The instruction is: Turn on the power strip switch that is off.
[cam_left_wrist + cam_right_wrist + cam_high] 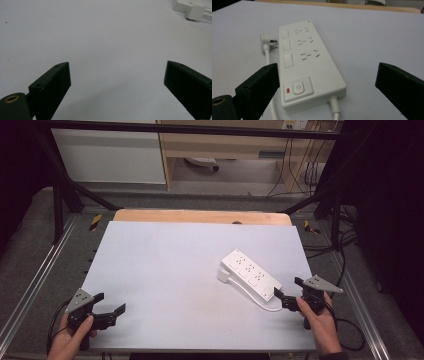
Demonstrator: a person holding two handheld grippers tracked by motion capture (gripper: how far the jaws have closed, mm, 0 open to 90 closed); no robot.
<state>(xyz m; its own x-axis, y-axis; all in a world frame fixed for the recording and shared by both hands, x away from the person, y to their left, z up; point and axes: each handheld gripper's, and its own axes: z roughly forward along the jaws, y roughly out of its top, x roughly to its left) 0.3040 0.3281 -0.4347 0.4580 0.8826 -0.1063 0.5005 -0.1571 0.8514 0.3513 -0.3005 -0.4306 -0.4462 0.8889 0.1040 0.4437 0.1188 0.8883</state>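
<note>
Right gripper [289, 293], jaws wide apart, faces the flat white plastic power strip [308, 65] on the pale grey desk [165, 270]. A loose bite could skid it, dragging its white cord [268, 62]. Left gripper [107, 303] waits, jaws spread and empty.

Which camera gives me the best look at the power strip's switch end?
The right gripper view: the power strip lies close, its power button facing the camera. The high view shows it small; the left gripper view catches just a corner.
</note>
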